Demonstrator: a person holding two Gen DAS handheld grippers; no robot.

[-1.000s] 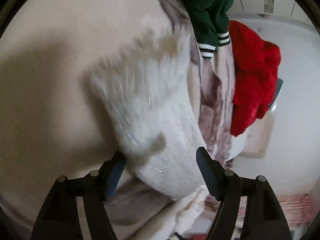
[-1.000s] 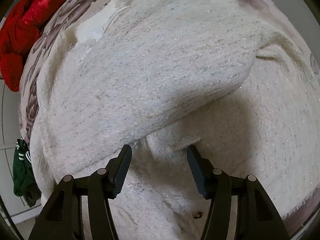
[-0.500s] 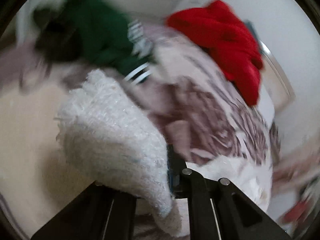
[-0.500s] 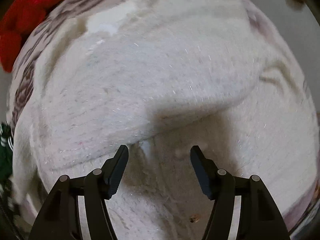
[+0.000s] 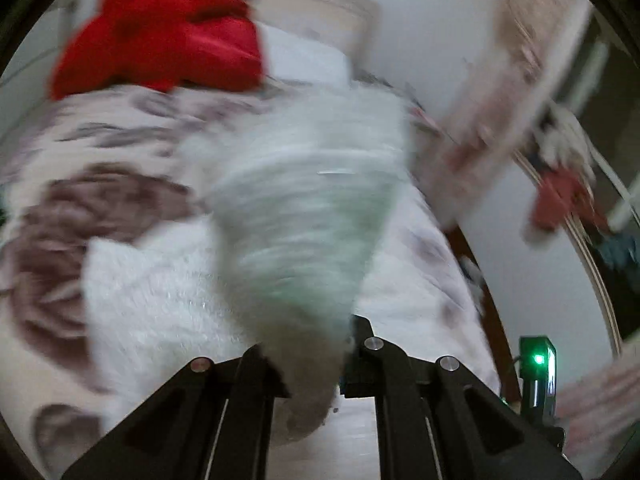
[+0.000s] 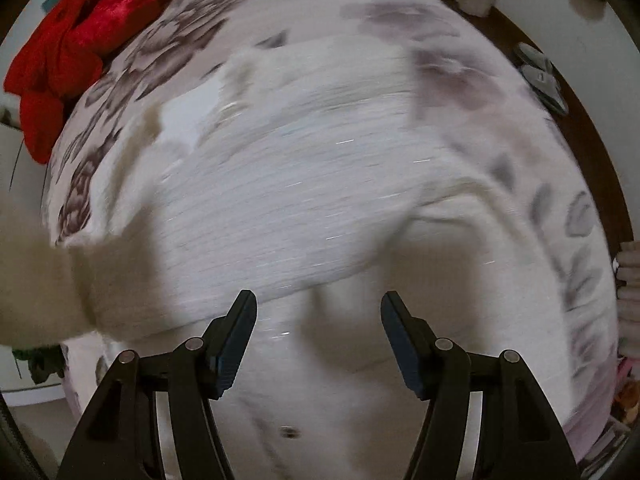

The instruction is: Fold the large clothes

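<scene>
A large white fluffy knit sweater (image 6: 280, 200) lies spread on a bed with a floral cover (image 6: 520, 128). My left gripper (image 5: 310, 356) is shut on a sleeve of the white sweater (image 5: 304, 208) and holds it lifted above the bed; the view is motion-blurred. My right gripper (image 6: 318, 340) is open and empty, hovering just above the sweater's body, below a folded-over part.
A red garment (image 5: 160, 32) lies at the far end of the bed and also shows in the right wrist view (image 6: 72, 48). A dark green garment (image 6: 36, 360) peeks at the left edge. A device with a green light (image 5: 538, 364) stands at the right. Dark bed frame (image 6: 592, 152) runs along the right.
My left gripper closed on the sweater sleeve and swung it up and across the bed. My right gripper stayed open and drew back slightly.
</scene>
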